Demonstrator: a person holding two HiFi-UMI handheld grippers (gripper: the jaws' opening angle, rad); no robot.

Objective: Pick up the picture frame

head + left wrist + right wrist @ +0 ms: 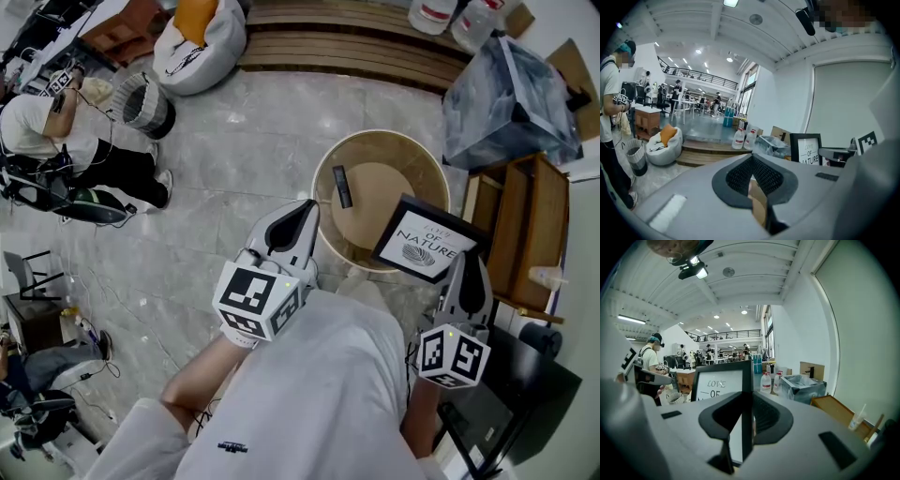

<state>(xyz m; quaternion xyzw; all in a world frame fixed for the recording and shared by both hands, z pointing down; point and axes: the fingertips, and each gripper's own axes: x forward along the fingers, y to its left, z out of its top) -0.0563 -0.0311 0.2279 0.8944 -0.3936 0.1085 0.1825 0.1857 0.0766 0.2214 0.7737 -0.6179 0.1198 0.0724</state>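
At the far left a person [56, 141] is standing by a mesh wastebasket [145, 103], with a white beanbag [202, 42] beyond.

The left gripper [302, 212] is hovering over the near rim of the round wooden table [322, 187]. Its jaws are lying together with nothing between them. It is lending no support.

A black remote [342, 186] is lying on the table, apart from the work.

The picture frame [427, 246], printed with lettering and a fingerprint, is standing upright over the table's right rim. The right gripper [466, 260] is pinching its black side rail, jaws nearly together on that thin edge. Whether the lower edge is resting on the rim cannot be told.

Risk noted: the hold is sitting on one rail only, off the frame's middle. The frame is likely to swing about the pads or slide out if tilted or jolted. A knock against the table rim or the wooden shelf unit [530, 225] just to the right could loosen it, and a drop onto hard floor could break any glazing.

The floor is grey marbled tile [244, 141]. Wooden steps [356, 42] and a plastic-wrapped box [511, 103] are bounding the far side of a large, open workshop hall.
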